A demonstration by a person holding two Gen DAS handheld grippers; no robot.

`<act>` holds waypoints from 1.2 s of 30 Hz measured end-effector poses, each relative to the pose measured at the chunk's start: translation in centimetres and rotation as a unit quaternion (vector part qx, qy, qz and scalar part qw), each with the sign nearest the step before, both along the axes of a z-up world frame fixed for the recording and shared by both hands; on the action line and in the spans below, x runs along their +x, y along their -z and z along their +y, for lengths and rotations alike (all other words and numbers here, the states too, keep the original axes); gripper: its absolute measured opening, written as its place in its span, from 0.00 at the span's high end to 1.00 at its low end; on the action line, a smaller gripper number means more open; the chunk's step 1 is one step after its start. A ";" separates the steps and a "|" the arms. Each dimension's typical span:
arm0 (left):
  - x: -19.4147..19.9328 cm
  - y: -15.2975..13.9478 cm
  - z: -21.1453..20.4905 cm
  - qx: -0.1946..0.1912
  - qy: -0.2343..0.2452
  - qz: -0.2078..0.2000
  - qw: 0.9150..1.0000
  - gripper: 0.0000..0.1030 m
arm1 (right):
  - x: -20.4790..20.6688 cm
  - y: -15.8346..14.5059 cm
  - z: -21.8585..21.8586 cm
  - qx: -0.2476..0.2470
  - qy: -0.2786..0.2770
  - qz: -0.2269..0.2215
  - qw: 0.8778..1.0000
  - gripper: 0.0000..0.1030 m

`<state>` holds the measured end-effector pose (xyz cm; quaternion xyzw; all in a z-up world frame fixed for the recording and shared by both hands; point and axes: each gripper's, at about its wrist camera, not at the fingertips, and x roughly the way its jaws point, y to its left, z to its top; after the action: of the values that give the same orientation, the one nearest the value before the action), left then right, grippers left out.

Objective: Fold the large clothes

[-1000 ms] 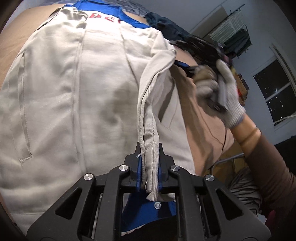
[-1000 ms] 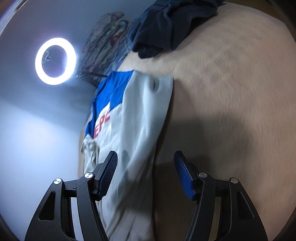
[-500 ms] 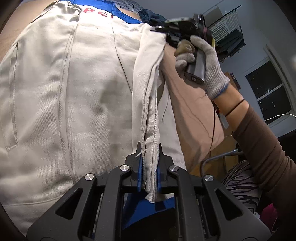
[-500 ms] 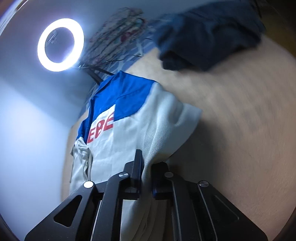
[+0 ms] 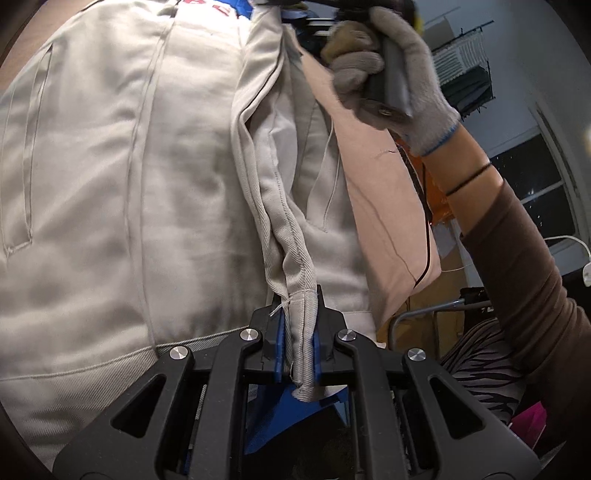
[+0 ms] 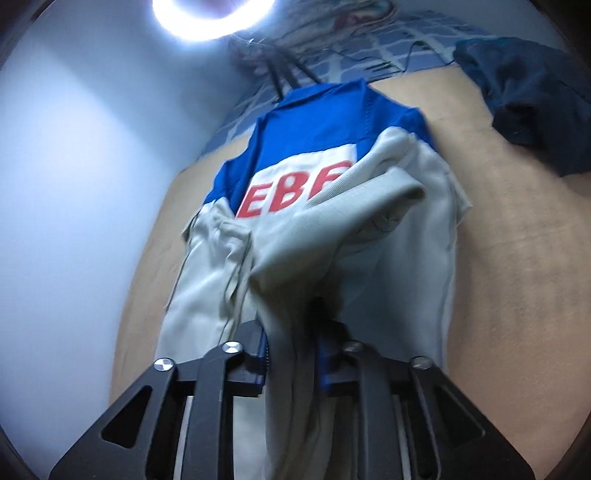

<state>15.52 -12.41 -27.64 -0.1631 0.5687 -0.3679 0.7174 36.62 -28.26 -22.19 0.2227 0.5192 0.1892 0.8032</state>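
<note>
My left gripper (image 5: 297,354) has its jaws closed tight on a stitched hem fold of the grey work jacket (image 5: 122,177), which lies spread across the tan bed (image 6: 517,258). My right gripper (image 6: 291,362) is likewise clamped on a bunched grey edge of the same garment, lifted clear of the surface. The blue yoke with red lettering (image 6: 295,192) faces the ring light (image 6: 207,18). My gloved right hand (image 5: 391,70) grips its handle just beside the raised edge. A dark navy garment (image 6: 532,103) sits well apart.
</note>
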 end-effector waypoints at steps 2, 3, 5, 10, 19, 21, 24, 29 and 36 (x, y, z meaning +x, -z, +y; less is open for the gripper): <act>-0.1 0.2 0.3 -0.004 -0.003 0.005 1.000 0.92 | -0.3 -0.8 -1.1 0.028 -0.001 -0.010 1.000 0.78; -0.1 0.3 0.3 -0.005 -0.003 0.006 1.000 0.92 | -0.5 -1.2 -1.8 0.045 0.002 -0.014 0.999 0.78; 0.2 0.7 0.9 -0.006 -0.003 0.007 1.000 0.92 | -0.8 -2.2 -3.3 0.076 0.015 -0.026 0.997 0.71; 0.6 1.1 1.1 -0.008 -0.004 0.008 1.000 0.92 | -0.6 -3.6 -6.5 0.075 0.073 -0.041 0.994 0.69; 0.5 1.0 0.8 -0.005 -0.003 0.008 1.000 0.92 | 1.7 -2.0 -5.2 -0.006 0.093 -0.034 0.995 0.43; 0.5 1.0 0.8 -0.005 -0.003 0.008 1.000 0.92 | 2.3 -1.9 -4.6 -0.031 0.095 -0.038 0.994 0.43; 0.5 1.0 0.7 -0.006 -0.003 0.008 1.000 0.92 | 3.5 -1.4 -3.6 -0.068 0.091 -0.040 0.993 0.63; 0.4 1.0 1.0 -0.020 -0.006 0.015 1.000 0.92 | 4.9 -1.8 -1.6 -0.106 0.059 -0.046 0.992 0.96; 0.1 1.4 1.8 -0.047 -0.012 0.044 0.998 0.92 | 7.3 -3.9 2.8 -0.154 0.037 -0.060 0.986 0.96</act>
<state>15.65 -10.65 -29.03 -0.2192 0.5796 -0.3781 0.6878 43.89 -25.48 -18.31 0.1039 0.4846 0.0904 0.8638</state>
